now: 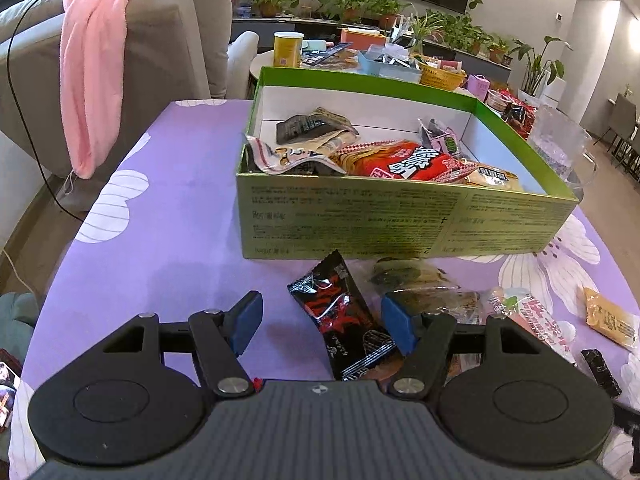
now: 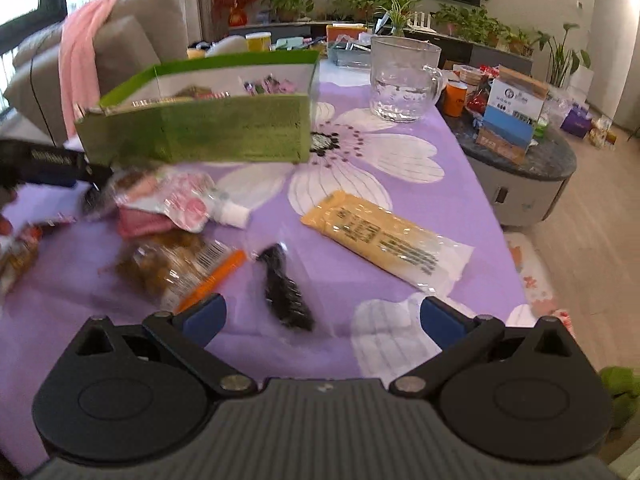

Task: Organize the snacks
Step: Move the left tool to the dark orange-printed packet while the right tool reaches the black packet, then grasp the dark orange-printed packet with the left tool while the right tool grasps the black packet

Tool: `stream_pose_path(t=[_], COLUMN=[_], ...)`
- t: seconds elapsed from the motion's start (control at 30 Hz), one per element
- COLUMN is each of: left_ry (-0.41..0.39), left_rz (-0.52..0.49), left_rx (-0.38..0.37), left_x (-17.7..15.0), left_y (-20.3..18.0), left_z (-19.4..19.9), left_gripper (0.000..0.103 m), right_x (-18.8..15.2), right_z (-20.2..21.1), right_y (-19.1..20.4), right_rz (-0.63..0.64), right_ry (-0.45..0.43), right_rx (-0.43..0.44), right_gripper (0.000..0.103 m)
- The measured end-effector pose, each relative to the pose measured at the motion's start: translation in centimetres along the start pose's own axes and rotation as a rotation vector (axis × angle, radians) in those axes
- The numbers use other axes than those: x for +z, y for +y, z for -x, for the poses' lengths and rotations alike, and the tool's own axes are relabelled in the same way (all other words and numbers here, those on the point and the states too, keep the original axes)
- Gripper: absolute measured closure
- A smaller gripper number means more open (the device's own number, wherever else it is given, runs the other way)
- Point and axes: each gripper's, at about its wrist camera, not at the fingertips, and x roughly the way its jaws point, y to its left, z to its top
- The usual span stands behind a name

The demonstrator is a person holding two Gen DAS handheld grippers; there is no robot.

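A green box [image 1: 360, 224] on the purple floral tablecloth holds several snack packets, among them a red one [image 1: 404, 162]. My left gripper [image 1: 322, 320] is open, low over the cloth, its jaws on either side of a black-and-red packet [image 1: 340, 320]. A clear bag of brown snacks [image 1: 424, 284] lies beside it. In the right wrist view the box [image 2: 200, 132] is at the left. My right gripper [image 2: 322, 316] is open above a small black packet [image 2: 284, 292]. A yellow packet [image 2: 380, 236], a pink pouch [image 2: 180, 204] and a clear bag of brown snacks [image 2: 172, 264] lie nearby.
A glass jug [image 2: 404, 80] stands behind the box at the table's right side. A sofa with a pink towel [image 1: 96, 68] is left. A round side table [image 2: 520, 160] with boxes stands right. The left gripper's side [image 2: 48, 164] shows at the left of the right wrist view.
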Motion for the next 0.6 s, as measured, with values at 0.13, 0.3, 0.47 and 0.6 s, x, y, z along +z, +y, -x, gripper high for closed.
stream_pose_path(t=[0.13, 0.3, 0.47, 0.6], left_ry=[0.003, 0.023, 0.013, 0.005], left_rz=[0.007, 0.018, 0.005, 0.009], left_rx=[0.004, 0.006, -0.004, -0.037], left_x=[-0.1, -0.3, -0.3, -0.4], left_y=[0.3, 0.4, 0.5, 0.7], left_z=[-0.1, -0.4, -0.4, -0.4], left_gripper=[0.04, 0.042, 0.058, 0.08], right_x=[0.1, 0.5, 0.3, 0.2], right_z=[-0.5, -0.7, 0.4, 0.8], right_y=[-1.4, -3.5, -4.1, -3.1], right_rz=[-0.006, -0.139, -0.215, -0.286], right_ry=[-0.041, -0.067, -0.078, -0.067], right_rx=[-0.148, -0.283, -0.165, -0.032], right_gripper=[0.042, 0.042, 0.042, 0.042])
